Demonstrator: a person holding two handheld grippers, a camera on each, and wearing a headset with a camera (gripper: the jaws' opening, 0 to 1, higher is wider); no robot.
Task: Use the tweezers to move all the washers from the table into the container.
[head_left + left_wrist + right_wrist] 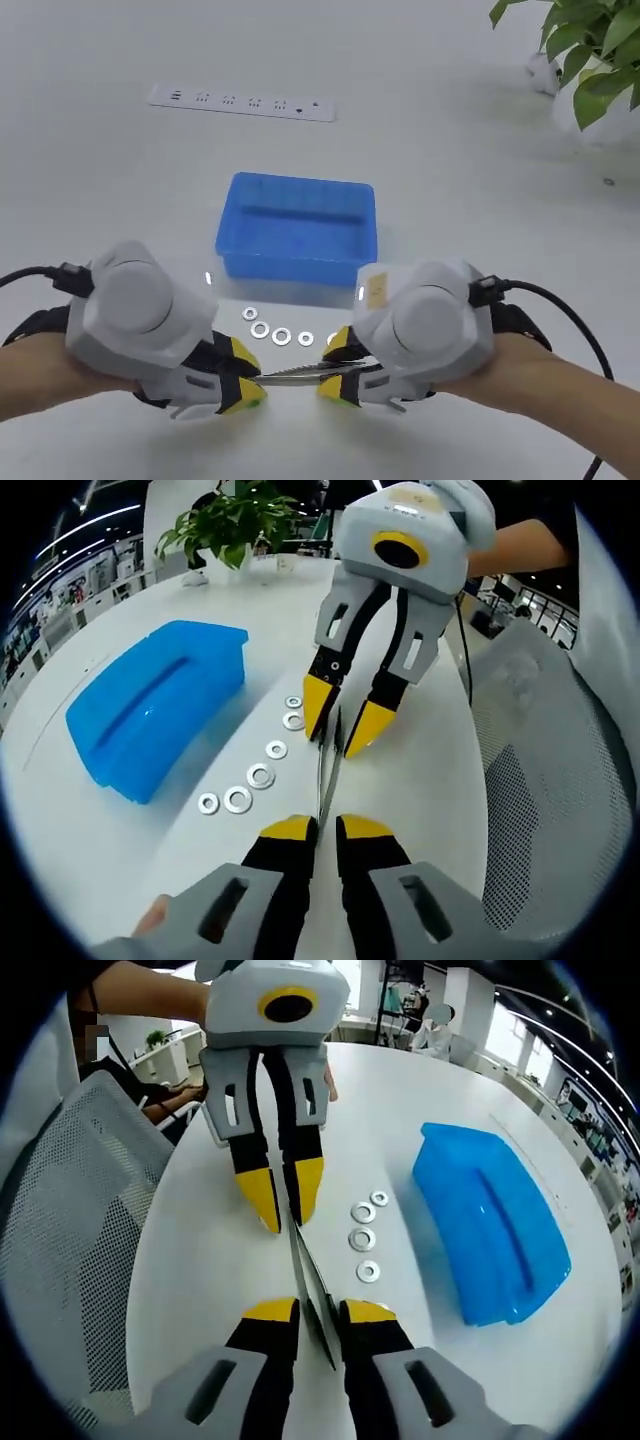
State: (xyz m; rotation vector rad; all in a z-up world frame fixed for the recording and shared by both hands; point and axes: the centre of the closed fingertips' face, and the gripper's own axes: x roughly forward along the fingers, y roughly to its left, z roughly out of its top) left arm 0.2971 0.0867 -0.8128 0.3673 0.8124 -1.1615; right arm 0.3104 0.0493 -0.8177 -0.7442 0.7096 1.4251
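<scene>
Thin metal tweezers (292, 374) lie level between my two grippers, which face each other near the table's front edge. My left gripper (243, 378) (327, 829) is shut on one narrow end. My right gripper (338, 372) (318, 1312) is shut on the wider part of the tweezers (312, 1290). Just beyond the tweezers, several flat silver washers (282, 336) (261, 776) (362, 1239) lie in a row on the white table. The blue plastic container (296, 228) (150, 710) (495, 1225) stands behind them.
A white power strip (243, 102) lies at the back of the table. A potted plant (590, 50) (235, 525) stands at the far right corner. A grey mesh chair (540, 780) (70, 1210) is at the table's near side.
</scene>
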